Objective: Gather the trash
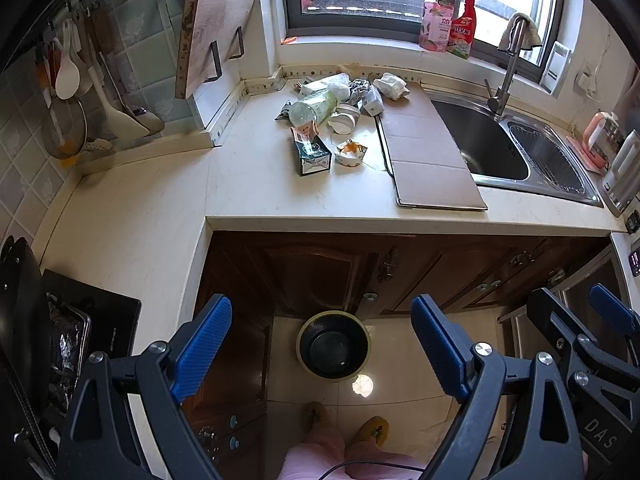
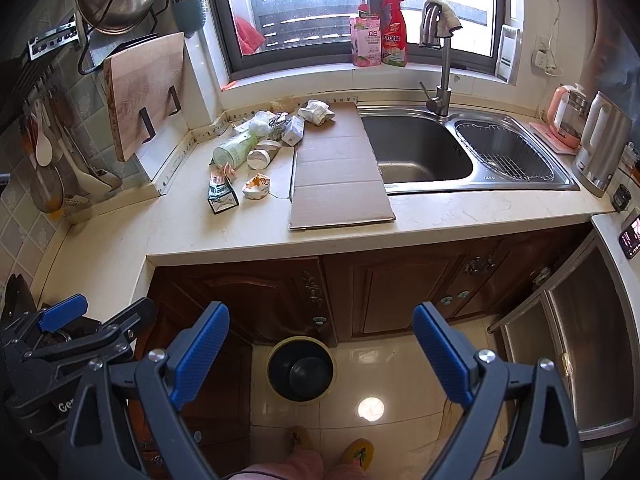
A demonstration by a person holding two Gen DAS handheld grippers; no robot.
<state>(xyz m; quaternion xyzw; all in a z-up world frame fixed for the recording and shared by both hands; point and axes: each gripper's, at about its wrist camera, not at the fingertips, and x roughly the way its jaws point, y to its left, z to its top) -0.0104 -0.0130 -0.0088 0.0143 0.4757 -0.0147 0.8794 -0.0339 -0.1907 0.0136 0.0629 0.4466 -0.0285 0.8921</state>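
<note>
**Operator:** On the tabletop [image 1: 256, 184], back near the window corner, I see the trash heap: a clear plastic bottle [image 1: 316, 106] lying on its side, a dark green carton [image 1: 314, 154] nearest the front edge, a crumpled paper cup [image 1: 351, 153] just beside it, a white wad of paper [image 1: 394, 86] at the rear, and foil wrappers mixed in. A flat sheet of cardboard [image 1: 428, 152] lies beside the pile and overlaps the sink [image 1: 488, 148].

**Spotter:** Where does it all go?

**Operator:** Down into the black bin [image 1: 333, 345] on the floor, right below the tabletop edge.

**Spotter:** How will the pieces handle?

**Operator:** I judge them all light. The bottle looks smooth and round, so it may roll or slip; I would pinch it across the neck or mid-body. The carton seems stiff enough to take by its narrow sides. The cup and paper wad are soft and will crush, so any fold gives purchase. The cardboard is wide and flat; I would take it by the overhanging front edge.

**Spotter:** And the tools?

**Operator:** Both are spread wide and hold nothing. My left tool [image 1: 322, 350] hovers well back from the pile, above the floor, pointing at the cabinet doors. My right tool [image 2: 320, 354] sits alongside it at about the same height, tilted likewise. Each one shows at the edge of the other's view.
</note>
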